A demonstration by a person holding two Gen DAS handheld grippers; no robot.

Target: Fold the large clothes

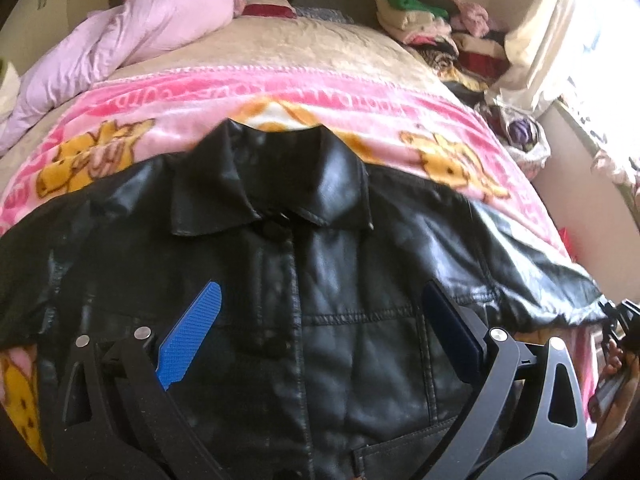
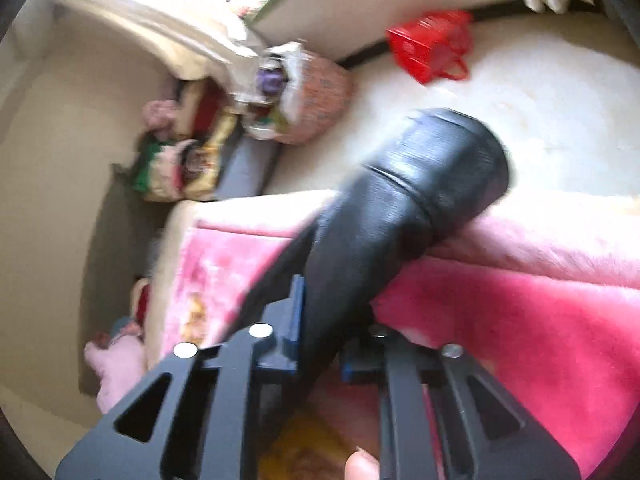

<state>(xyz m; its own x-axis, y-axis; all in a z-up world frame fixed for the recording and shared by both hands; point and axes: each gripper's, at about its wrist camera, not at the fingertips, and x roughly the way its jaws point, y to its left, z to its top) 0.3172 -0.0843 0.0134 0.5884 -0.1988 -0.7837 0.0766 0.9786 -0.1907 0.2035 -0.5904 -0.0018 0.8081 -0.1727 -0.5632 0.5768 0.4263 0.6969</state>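
Left wrist view: black leather-look collared jacket (image 1: 320, 280) spread front-up across centre and lower frame, on pink plush blanket with yellow cartoon bears (image 1: 280, 100) over beige bedspread (image 1: 280, 48). Left gripper (image 1: 320, 336) above the jacket's chest, blue-padded fingers (image 1: 192, 336) wide apart, released, nothing between them. Pale pink crumpled duvet (image 1: 152, 28) at upper left; heap of mixed folded clothes (image 1: 432, 28) at upper right, cream curtain (image 1: 560, 32) just beside it at the bright window. Open blanket above the collar, toward frame top. Right sleeve running off to the right edge, toward the other tool.

Right wrist view, blurred: right gripper (image 2: 320, 354) at bottom centre, clenched on black jacket sleeve (image 2: 400, 208), cuff rising toward centre right, past the bed edge. Fingertip (image 2: 360, 466) at bottom edge. Beyond the mattress edge, pale bare floor at right; red mesh bag (image 2: 432, 46) at upper right; patterned fabric basket (image 2: 316, 96) at upper centre, crowding the bed corner beside the clothes heap.
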